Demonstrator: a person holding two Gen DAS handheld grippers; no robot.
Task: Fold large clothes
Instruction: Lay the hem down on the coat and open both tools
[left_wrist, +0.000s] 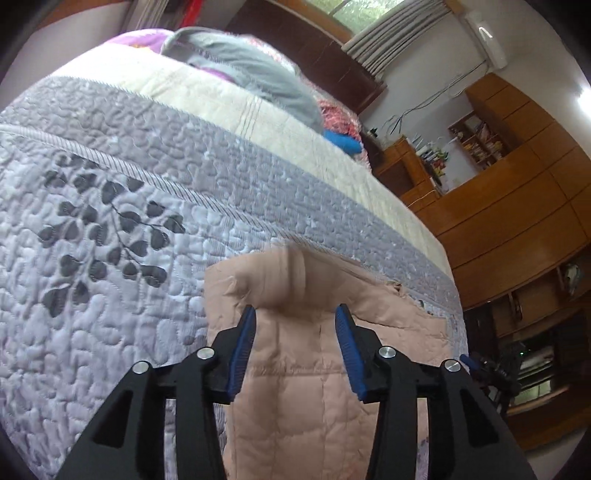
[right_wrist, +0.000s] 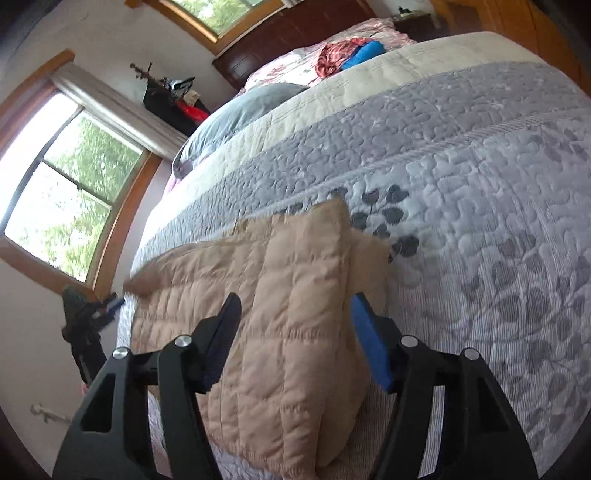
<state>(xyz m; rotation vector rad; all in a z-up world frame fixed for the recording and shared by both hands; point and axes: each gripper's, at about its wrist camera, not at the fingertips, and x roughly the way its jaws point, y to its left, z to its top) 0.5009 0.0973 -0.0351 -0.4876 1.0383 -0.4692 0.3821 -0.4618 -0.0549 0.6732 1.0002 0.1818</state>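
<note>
A pale pink quilted puffer jacket (left_wrist: 295, 369) lies folded on the grey quilted bedspread (left_wrist: 110, 332) near the bed's close edge. In the left wrist view my left gripper (left_wrist: 296, 310) hovers just over it, open, its blue pads either side of a rolled fold without pressing on it. In the right wrist view the same jacket (right_wrist: 288, 295) looks tan, folded into a thick pad. My right gripper (right_wrist: 294, 299) is open around its raised edge, and the pads stand clear of the fabric.
Leaf-patterned bedspread (right_wrist: 480, 221) stretches beyond the jacket. Grey pillow (right_wrist: 240, 110) and red and blue clothes (right_wrist: 351, 51) lie near the dark headboard. Wooden wardrobes and shelves (left_wrist: 517, 184) stand beside the bed. A window (right_wrist: 66, 192) is on the other side.
</note>
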